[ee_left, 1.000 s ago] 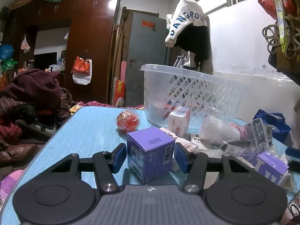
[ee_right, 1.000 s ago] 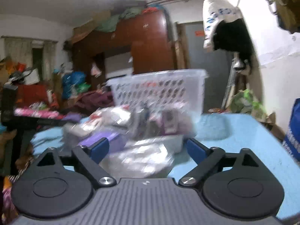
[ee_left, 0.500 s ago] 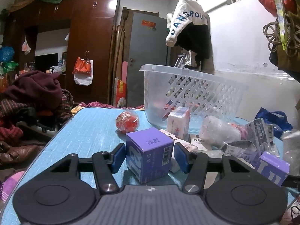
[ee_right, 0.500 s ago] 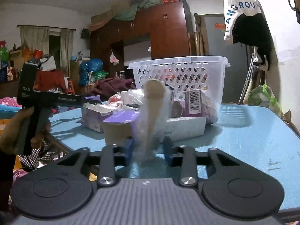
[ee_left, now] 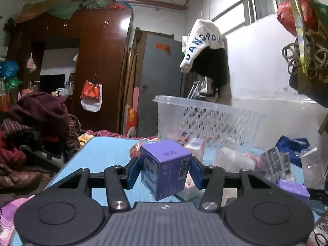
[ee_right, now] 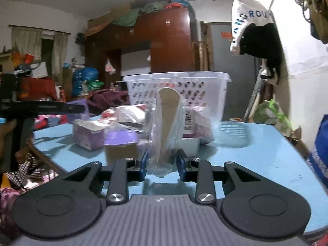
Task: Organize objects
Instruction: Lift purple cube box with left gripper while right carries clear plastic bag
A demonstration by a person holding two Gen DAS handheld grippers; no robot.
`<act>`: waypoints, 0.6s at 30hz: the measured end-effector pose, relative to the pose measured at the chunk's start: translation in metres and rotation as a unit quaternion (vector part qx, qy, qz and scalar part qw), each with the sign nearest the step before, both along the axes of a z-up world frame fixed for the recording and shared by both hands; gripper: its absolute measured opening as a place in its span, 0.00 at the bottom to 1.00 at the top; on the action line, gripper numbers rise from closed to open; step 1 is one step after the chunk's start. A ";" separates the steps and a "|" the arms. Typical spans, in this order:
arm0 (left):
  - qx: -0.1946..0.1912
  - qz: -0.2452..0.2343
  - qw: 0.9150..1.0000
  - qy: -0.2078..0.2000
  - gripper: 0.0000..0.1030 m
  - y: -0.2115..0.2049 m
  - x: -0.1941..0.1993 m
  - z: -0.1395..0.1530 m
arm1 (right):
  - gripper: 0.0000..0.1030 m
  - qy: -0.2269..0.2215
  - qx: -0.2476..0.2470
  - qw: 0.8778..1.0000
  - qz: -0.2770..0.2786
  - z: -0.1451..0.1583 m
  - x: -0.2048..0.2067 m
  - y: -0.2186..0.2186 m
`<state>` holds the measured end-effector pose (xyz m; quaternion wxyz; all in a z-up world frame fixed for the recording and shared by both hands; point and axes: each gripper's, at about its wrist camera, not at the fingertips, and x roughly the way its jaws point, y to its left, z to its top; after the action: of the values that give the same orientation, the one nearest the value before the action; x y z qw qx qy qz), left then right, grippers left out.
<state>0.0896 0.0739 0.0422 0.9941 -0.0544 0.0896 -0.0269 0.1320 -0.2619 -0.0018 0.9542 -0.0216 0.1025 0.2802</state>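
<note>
My left gripper (ee_left: 164, 173) is shut on a purple cube box (ee_left: 165, 169) and holds it tilted above the blue table (ee_left: 106, 153). My right gripper (ee_right: 163, 163) is shut on a clear plastic packet with a beige insert (ee_right: 167, 127), held upright above the table (ee_right: 256, 143). The white lattice basket (ee_left: 215, 119) stands behind the box; it also shows in the right wrist view (ee_right: 176, 90), behind the packet.
Loose packets and purple boxes (ee_right: 121, 131) lie in a pile in front of the basket. A red wrapped ball (ee_left: 135, 149) sits left of the basket. Clothes (ee_left: 39, 119) are heaped beyond the table's left edge. The other gripper (ee_right: 41, 108) shows at the left.
My left gripper closed on the purple box and lifted it off the table. My right gripper closed on the clear packet and raised it.
</note>
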 end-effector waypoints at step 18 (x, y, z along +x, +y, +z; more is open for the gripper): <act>-0.046 -0.080 0.996 0.009 0.54 -0.030 0.140 0.127 | 0.32 -0.049 -0.050 0.997 -0.022 0.140 0.123 0.067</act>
<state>0.2298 0.0444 0.1688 0.9844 -0.0926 0.1014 -0.1098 0.2549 -0.1946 0.1379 0.9617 -0.0804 0.0703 0.2524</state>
